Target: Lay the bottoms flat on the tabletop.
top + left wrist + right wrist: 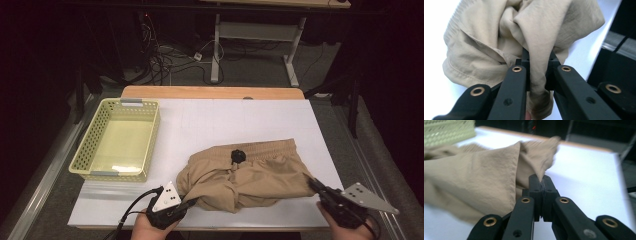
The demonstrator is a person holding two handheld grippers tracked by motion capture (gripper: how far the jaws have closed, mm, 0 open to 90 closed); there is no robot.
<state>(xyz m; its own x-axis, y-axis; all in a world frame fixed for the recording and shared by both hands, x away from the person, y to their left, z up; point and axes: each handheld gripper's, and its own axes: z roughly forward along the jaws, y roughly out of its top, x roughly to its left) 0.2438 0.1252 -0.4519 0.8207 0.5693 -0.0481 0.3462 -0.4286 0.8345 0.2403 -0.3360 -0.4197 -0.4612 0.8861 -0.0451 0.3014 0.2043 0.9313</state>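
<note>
A pair of crumpled beige cloth shorts with an elastic waistband (pixel 245 175) lies on the white sheet covering the table (pixel 210 120), toward the near edge, a little to the right of the middle. From the shorts, the pale yellow-green perforated plastic basket (pixel 117 140) sits at about ten o'clock, well apart and with nothing in it. A small black drawstring knot (pixel 237 156) rests on the waistband side, at twelve o'clock on the garment.

The left gripper (pixel 192 202) comes in at seven o'clock of the shorts; in the left gripper view its jaws are pressed together on a thick fold of the beige cloth (pixel 537 75), which runs down between them. The right gripper (pixel 314 184) is at four o'clock; in the right gripper view its jaws are squeezed tight on a thin corner of the hem (pixel 541 176) — only a small tip of cloth is inside.

I judge that the step is to take the two near corners and spread or lift the garment. To do it well, both pinches should stay firm, and the hands should go apart evenly, so the bunched middle opens. The right hold looks shallow — a sudden pull could let it slip out, so a slow and level pull seems wiser.
</note>
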